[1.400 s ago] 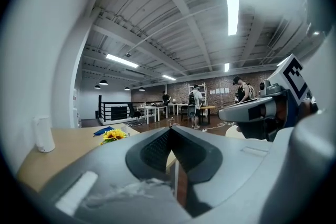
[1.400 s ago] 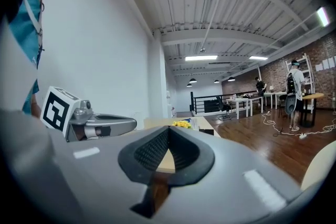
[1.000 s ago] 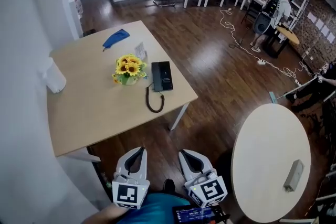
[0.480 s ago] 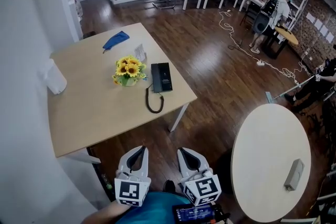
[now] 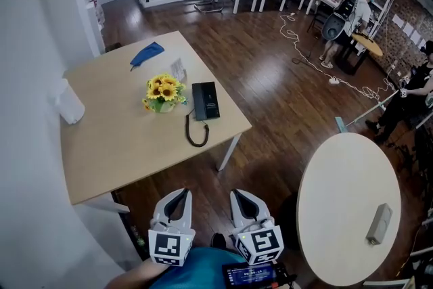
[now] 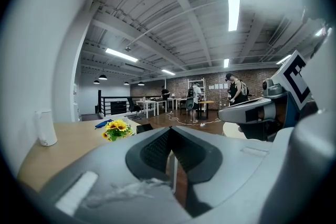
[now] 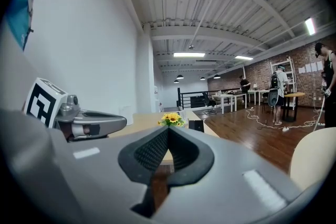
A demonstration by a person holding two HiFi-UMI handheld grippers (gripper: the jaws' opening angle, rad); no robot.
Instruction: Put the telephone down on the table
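Well beyond right gripper (image 5: pixel 245 204), telephone (image 5: pixel 206 100) (tabletop (image 5: pixel 122 139)).

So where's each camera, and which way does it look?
Head view: on the head, looking down at telephone, table, left gripper, right gripper.
Left gripper view: on that gripper, along its shut jaws toward the sunflowers; right gripper beside.
Right gripper view: likewise, along shut jaws; left gripper beside.
Both gripper views share the sunflowers.
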